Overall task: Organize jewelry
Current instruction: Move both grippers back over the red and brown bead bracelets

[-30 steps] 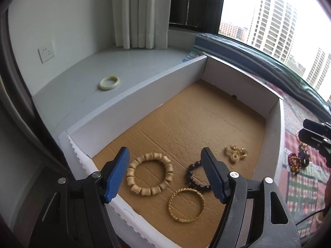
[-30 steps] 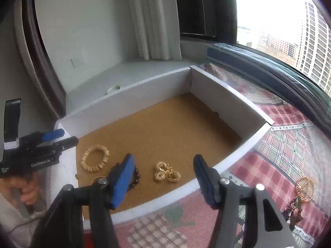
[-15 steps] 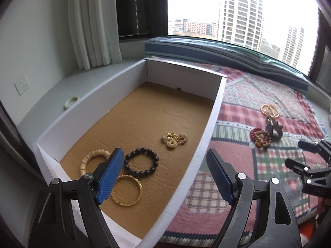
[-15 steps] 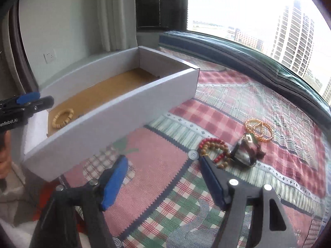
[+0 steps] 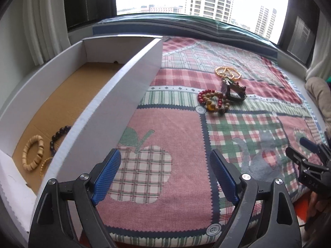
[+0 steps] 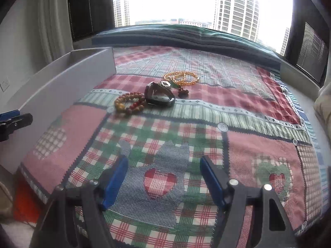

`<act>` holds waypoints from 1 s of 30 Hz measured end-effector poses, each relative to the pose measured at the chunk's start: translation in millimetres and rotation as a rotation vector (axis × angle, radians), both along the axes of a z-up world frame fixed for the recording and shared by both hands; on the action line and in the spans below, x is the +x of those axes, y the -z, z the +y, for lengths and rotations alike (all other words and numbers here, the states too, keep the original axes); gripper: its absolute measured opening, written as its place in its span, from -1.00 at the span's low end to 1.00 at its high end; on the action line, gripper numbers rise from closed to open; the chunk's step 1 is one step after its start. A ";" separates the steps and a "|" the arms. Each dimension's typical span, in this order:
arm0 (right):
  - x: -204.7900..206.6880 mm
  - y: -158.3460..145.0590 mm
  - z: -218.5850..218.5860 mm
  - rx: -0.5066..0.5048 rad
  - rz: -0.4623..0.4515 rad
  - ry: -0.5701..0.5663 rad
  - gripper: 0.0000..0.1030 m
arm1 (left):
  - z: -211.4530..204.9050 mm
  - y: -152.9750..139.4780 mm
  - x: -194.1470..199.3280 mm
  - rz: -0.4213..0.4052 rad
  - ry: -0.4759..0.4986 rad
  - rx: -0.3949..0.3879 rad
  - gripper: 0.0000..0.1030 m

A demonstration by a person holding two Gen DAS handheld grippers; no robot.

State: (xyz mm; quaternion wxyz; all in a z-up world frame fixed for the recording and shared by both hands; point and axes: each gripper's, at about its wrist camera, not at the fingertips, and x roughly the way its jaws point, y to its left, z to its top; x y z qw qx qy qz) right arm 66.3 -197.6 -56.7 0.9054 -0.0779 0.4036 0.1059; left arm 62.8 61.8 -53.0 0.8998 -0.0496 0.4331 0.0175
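A pile of jewelry lies on the patchwork cloth [image 6: 165, 124]: a red and tan bead bracelet [image 5: 213, 102] [image 6: 129, 102], a dark watch [image 5: 233, 92] [image 6: 159, 95] and gold bead loops [image 5: 227, 72] [image 6: 182, 78]. A white box [image 5: 115, 95] [image 6: 58, 86] with a cardboard floor holds a tan bead bracelet [image 5: 33, 156], a dark bead bracelet [image 5: 59, 135] and a gold bangle [image 5: 46, 164]. My left gripper [image 5: 164, 174] is open and empty over the cloth beside the box. My right gripper [image 6: 163, 180] is open and empty, well short of the pile.
A dark cushion [image 6: 186, 35] runs along the window sill at the back. The box's long white wall stands left of the cloth. A beige cushion [image 5: 318, 95] lies at the far right. The cloth's front edge [image 5: 165, 235] is just below the grippers.
Both grippers have swung right, away from the box interior and toward the cloth with the jewelry pile. Both stay open and empty.
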 end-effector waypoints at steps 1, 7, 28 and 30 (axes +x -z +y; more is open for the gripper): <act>-3.4 4.3 -6.2 -0.011 -0.010 0.025 0.43 | -5.5 8.7 2.6 0.020 0.014 -0.018 0.72; -13.2 33.4 -25.6 -0.042 0.023 0.076 0.43 | -42.0 43.8 7.1 0.098 0.097 -0.010 0.72; -6.9 59.3 -27.7 -0.028 0.081 0.092 0.62 | -62.9 71.2 18.1 0.139 0.119 0.045 0.99; -5.3 61.2 -27.9 -0.024 0.091 0.093 0.63 | -65.2 72.0 18.1 0.140 0.122 0.064 0.99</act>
